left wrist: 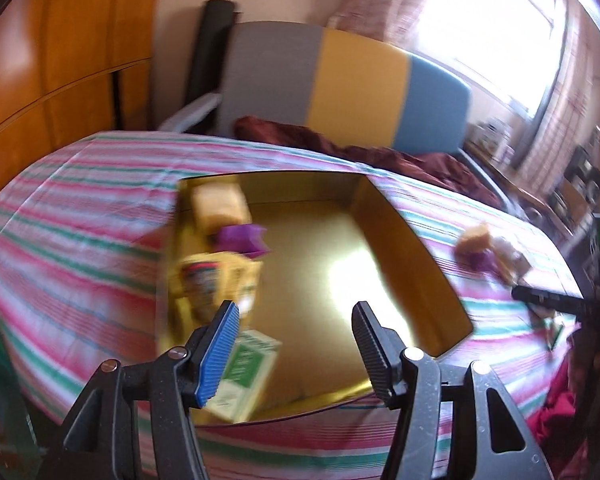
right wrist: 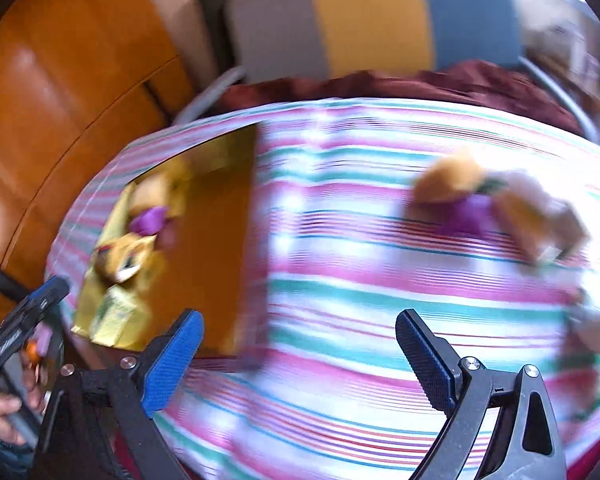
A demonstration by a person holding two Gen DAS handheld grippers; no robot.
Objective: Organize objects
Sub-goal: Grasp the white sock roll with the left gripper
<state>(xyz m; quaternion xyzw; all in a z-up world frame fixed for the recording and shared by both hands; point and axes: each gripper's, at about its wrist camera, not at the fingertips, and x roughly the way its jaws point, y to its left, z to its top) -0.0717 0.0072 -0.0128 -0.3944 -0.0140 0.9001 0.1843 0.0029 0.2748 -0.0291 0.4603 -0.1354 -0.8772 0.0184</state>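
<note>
Loose objects: a blurred cluster of tan, purple and pale items, lying on the striped cloth of the worktop, far and to the right of the right claw. The right claw is seen wide, nothing between its pads. The cluster is judged to lie ahead of it and up to the right, well apart from it, so the right hand is the nearer of the two.

Gold box: open-topped, lying left of the cluster; its long axis runs from near to far. Along its left side are stowed a tan block, a purple piece, a yellow packet and a green-and-white carton.

Left claw: partly open, empty, poised over the near end of the box.

Orientation of the single items in the cluster: cannot be told, the frames being smeared; the cluster as a whole is spread left to right. The next fetch is judged to fall to the right claw.
</note>
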